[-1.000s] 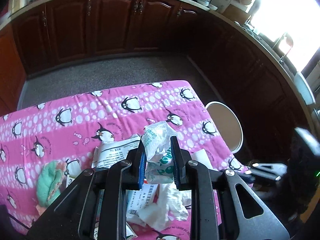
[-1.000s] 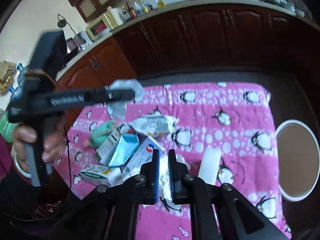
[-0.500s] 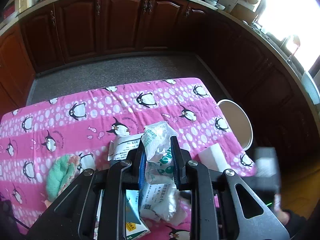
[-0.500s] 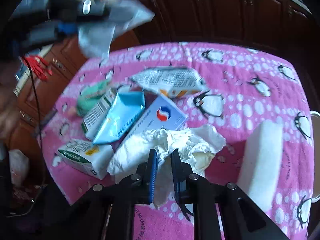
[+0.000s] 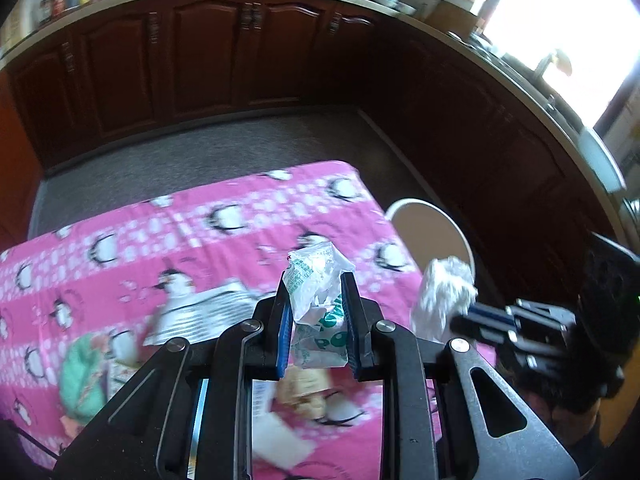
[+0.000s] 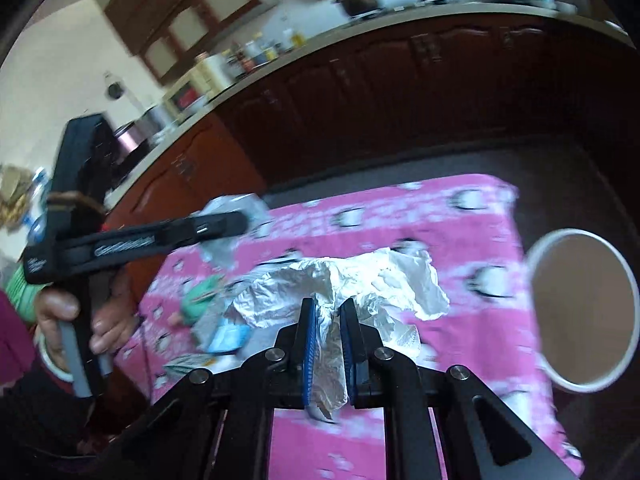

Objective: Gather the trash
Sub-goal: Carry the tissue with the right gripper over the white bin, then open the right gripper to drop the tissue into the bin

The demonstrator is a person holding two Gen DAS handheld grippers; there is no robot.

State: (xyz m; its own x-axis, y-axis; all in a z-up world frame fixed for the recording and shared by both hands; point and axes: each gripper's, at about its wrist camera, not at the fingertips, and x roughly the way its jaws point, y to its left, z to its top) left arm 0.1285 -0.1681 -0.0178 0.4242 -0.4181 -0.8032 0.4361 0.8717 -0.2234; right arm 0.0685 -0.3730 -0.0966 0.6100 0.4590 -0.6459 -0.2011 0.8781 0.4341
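Note:
My left gripper (image 5: 316,288) is shut on a crumpled clear plastic wrapper with green print (image 5: 316,296), held above the pink penguin tablecloth (image 5: 200,240). My right gripper (image 6: 328,312) is shut on a crumpled white tissue (image 6: 360,280), lifted off the table. In the left wrist view the right gripper (image 5: 456,322) with that tissue (image 5: 444,292) is at the right, near a round white bin (image 5: 430,230) on the floor. The bin also shows in the right wrist view (image 6: 584,312). More trash lies on the cloth: a green rag (image 5: 80,372), cartons and wrappers (image 6: 228,336).
Dark wooden kitchen cabinets (image 5: 200,52) run around the room, with grey floor (image 5: 200,144) between them and the table. The left gripper (image 6: 246,222) and the hand holding it (image 6: 60,316) fill the left of the right wrist view. The table's right edge is by the bin.
The right gripper has lifted the white tissue off the table and swung it right, toward the bin. The left gripper still holds its wrapper and has shifted a little.

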